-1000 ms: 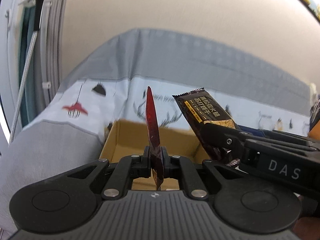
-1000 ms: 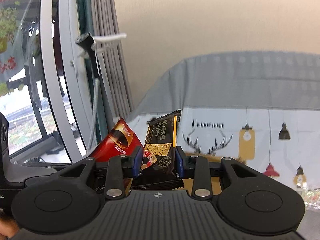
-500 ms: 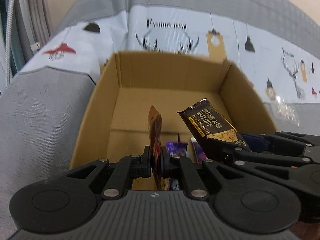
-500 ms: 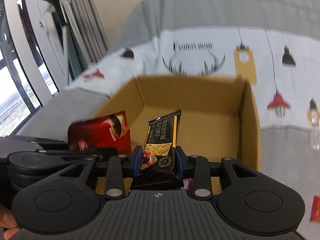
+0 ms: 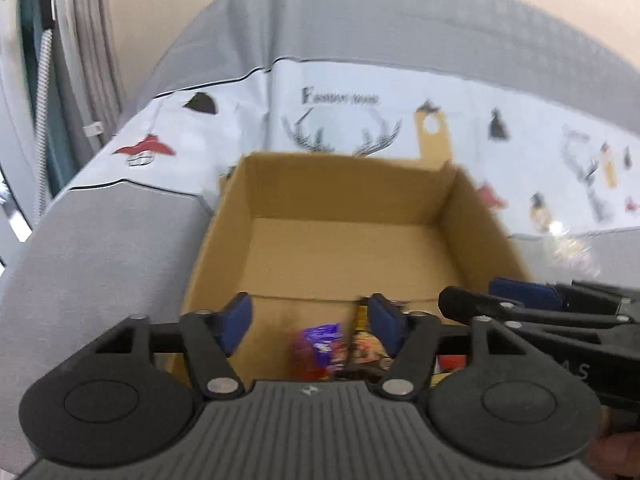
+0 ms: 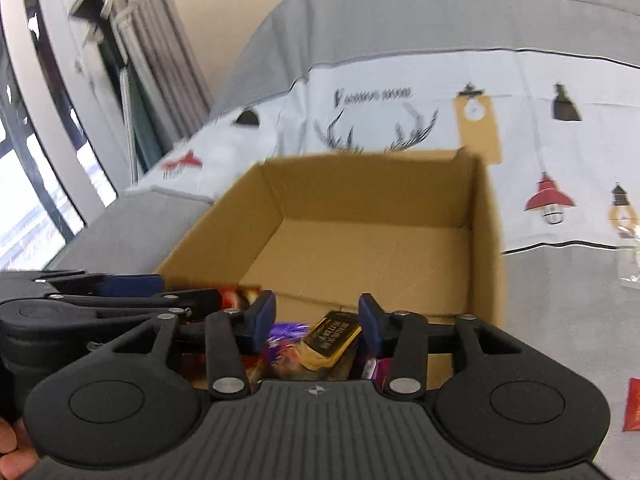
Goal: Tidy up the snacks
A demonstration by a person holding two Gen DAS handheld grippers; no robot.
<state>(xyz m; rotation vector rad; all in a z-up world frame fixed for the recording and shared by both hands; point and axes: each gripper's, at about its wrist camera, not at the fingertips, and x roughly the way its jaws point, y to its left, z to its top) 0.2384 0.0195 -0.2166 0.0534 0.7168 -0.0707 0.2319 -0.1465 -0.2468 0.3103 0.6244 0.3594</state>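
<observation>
Beige wall (image 5: 320,8), grey curtains (image 6: 160,60), bright window (image 6: 24,208).

Your right gripper (image 6: 317,316) hangs over the cardboard box (image 6: 484,240), jaws spread with nothing between them. Below the gap a dark-and-gold snack bar (image 6: 330,338) lies among other wrappers. Your left gripper (image 6: 132,294) reaches in beside it.

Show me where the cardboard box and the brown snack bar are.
cardboard box (image 6: 486,240), right wrist view, on its right wall.
brown snack bar (image 6: 330,338), right wrist view, on its printed face.
</observation>
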